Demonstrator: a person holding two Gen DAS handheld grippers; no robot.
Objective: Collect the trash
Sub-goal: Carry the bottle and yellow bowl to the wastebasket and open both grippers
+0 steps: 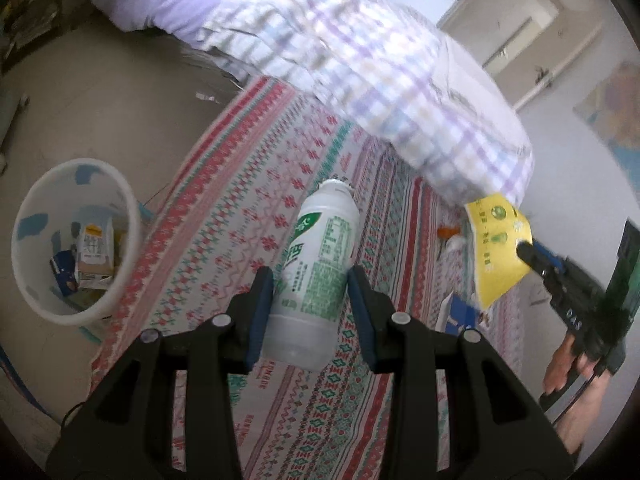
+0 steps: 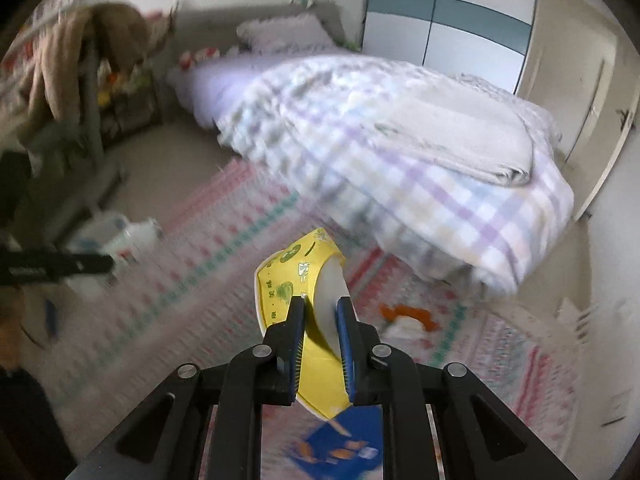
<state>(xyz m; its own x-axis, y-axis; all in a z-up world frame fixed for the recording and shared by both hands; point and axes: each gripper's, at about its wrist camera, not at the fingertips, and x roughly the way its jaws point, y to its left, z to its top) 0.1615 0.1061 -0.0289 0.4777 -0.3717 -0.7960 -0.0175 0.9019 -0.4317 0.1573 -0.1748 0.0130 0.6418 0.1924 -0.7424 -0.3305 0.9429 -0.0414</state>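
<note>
One white plastic bottle (image 1: pixel 316 276) clamped in the left gripper (image 1: pixel 310 284), one flattened yellow paper cup (image 2: pixel 308 320) pinched by the right gripper (image 2: pixel 322 308), one white bin (image 1: pixel 72 236) at left containing several cartons.

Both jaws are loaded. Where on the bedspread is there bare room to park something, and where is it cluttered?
Bare: the patterned bedspread between the bin-side edge and the white bottle. Crowded: under the yellow cup, by the orange scrap, blue packet and plaid quilt.

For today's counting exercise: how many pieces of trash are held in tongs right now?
2. A white bottle with green label in the left tongs; a squashed yellow paper cup in the right tongs. More litter lies loose.
</note>
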